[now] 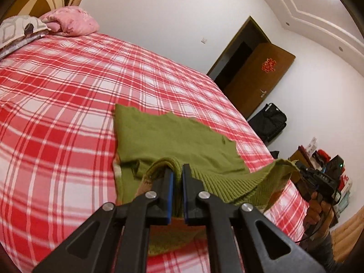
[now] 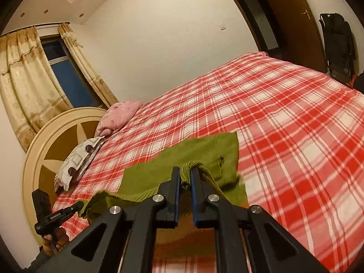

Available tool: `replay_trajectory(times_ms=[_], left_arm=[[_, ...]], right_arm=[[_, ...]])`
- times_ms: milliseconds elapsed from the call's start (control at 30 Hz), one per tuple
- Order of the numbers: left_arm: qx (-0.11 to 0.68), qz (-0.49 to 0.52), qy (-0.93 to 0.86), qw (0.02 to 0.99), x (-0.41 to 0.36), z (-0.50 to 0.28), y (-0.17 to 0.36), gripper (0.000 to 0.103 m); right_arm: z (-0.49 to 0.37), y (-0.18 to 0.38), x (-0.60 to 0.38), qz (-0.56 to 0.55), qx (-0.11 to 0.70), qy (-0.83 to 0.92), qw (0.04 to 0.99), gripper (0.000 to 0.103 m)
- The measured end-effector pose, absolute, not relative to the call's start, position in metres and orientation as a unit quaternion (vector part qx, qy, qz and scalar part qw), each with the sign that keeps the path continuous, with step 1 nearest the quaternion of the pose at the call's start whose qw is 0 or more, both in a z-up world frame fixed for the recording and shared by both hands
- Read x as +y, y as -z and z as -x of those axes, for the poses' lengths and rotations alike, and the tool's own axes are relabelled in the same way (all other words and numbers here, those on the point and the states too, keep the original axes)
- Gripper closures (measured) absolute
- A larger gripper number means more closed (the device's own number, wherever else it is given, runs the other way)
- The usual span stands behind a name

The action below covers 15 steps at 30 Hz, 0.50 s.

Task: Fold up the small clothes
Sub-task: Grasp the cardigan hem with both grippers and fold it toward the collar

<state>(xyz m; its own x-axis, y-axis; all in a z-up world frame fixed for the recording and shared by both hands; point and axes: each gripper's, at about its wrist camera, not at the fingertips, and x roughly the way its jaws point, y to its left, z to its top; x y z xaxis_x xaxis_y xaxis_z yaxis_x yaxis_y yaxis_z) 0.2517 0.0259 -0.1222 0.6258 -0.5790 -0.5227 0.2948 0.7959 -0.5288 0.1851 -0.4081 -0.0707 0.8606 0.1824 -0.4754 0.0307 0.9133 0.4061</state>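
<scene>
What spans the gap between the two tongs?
The green sweater's ribbed hem, lifted taut between left tongs and right tongs; clearest in the left wrist view.

Left hand-held gripper (image 1: 178, 170) and right hand-held gripper (image 2: 185, 173), both clamped tight.

Olive-green sweater (image 1: 173, 141), red-and-white plaid bedspread (image 1: 56, 104), pink pillow (image 1: 72, 21), brown door (image 1: 257, 79)
</scene>
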Motion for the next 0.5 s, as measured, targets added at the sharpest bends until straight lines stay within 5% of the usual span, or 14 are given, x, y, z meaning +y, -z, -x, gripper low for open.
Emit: replay_trajectory(times_ms=[500], left_arm=[[0.375,0.196,0.227,0.877,0.017,-0.356,0.135,0.096]], right_arm=[[-0.324,0.084,-0.421,-0.179,0.298,-0.012,0.938,0.095]])
